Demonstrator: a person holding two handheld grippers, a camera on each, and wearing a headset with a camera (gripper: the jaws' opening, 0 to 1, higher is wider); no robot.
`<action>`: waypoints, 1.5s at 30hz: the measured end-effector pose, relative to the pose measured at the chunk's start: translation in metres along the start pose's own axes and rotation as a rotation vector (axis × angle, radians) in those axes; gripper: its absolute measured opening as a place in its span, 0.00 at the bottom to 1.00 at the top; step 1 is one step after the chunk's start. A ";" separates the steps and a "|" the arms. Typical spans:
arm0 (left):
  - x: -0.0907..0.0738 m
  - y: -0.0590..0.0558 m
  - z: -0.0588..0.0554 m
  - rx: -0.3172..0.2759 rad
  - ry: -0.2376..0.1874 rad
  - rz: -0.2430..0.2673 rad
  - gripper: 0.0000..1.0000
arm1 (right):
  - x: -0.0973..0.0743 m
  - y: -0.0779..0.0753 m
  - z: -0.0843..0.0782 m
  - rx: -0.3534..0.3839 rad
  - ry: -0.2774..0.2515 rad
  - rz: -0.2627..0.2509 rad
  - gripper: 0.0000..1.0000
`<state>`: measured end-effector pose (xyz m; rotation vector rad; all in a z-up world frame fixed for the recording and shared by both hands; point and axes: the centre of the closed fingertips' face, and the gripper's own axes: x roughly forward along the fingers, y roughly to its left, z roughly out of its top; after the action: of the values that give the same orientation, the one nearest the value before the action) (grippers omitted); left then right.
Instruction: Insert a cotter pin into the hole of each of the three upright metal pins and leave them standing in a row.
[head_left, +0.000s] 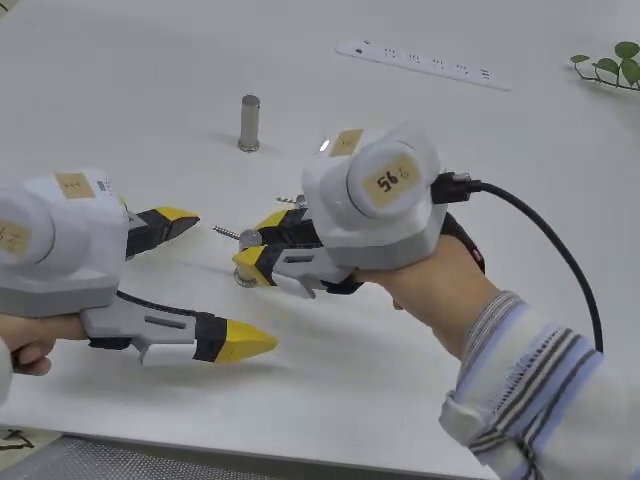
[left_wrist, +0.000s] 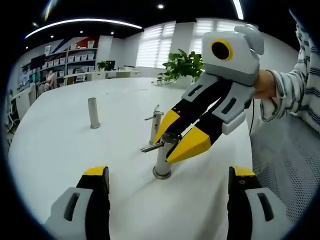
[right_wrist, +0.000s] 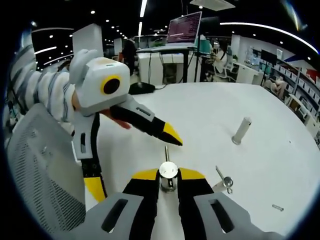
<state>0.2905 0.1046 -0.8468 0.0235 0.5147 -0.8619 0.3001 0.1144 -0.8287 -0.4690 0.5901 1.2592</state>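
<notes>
Jaws of the right gripper (right_wrist: 168, 176) squeeze the top of a shiny gray metal pin (left_wrist: 162, 160) standing on the white table (head_left: 400, 400), a cotter pin (left_wrist: 150, 147) poking through it. Jaws of the left gripper (left_wrist: 168, 175) stand wide apart.

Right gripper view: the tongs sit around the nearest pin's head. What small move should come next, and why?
Probably open the right gripper and back it off the near pin: a cotter pin already sticks through its head. The far pin is bare, and what looks like a loose cotter pin lies on the table.
</notes>
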 end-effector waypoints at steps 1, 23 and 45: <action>-0.001 0.001 -0.001 0.002 0.004 0.008 0.99 | 0.000 0.000 0.000 0.000 -0.001 0.001 0.16; -0.004 -0.006 -0.005 0.004 0.026 0.025 0.99 | -0.012 -0.001 0.005 -0.057 -0.030 0.022 0.13; 0.000 -0.007 -0.007 0.007 0.065 0.026 0.99 | -0.087 -0.047 -0.041 -0.188 0.008 0.098 0.13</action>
<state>0.2822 0.1015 -0.8514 0.0649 0.5709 -0.8396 0.3228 0.0131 -0.8035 -0.6074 0.5087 1.4142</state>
